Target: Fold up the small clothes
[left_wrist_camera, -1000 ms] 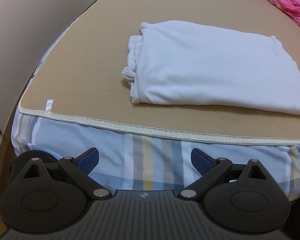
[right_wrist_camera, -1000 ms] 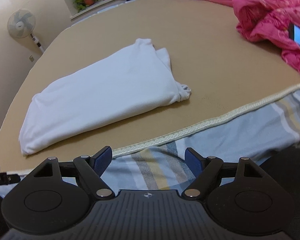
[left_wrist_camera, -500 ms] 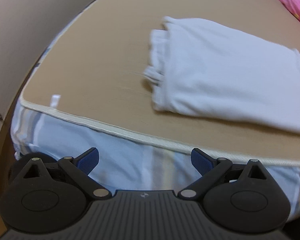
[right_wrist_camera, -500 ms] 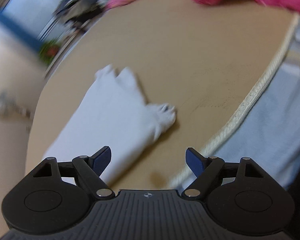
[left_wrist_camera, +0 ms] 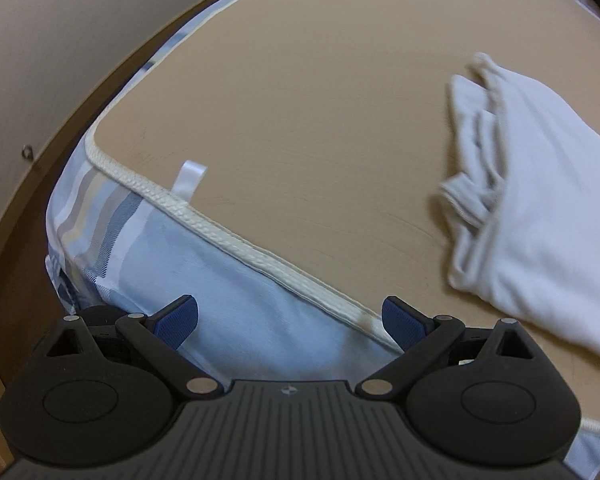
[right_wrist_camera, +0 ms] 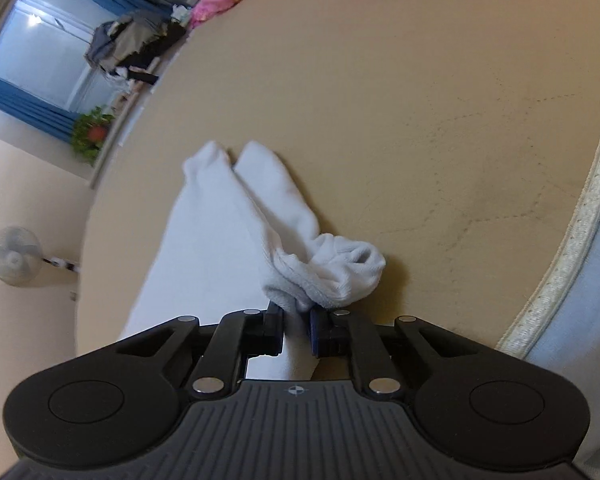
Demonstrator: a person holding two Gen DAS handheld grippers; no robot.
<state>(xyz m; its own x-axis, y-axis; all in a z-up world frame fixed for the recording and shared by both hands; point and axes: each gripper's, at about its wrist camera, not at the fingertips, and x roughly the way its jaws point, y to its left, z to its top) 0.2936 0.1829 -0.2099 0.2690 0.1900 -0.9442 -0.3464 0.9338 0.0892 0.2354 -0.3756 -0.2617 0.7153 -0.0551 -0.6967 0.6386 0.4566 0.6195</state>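
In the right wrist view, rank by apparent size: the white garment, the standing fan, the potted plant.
1. white garment, by far the largest, though nearest the camera
2. standing fan
3. potted plant

Fan and plant look close in size and both are far off, so their order is unsure.

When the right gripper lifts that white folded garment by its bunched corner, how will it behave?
The white garment probably goes floppy: its bunched corner already crumples between the right gripper's just-closed jaws. The loose layers likely unfold and drape. It looks light and thin, so should not slip.
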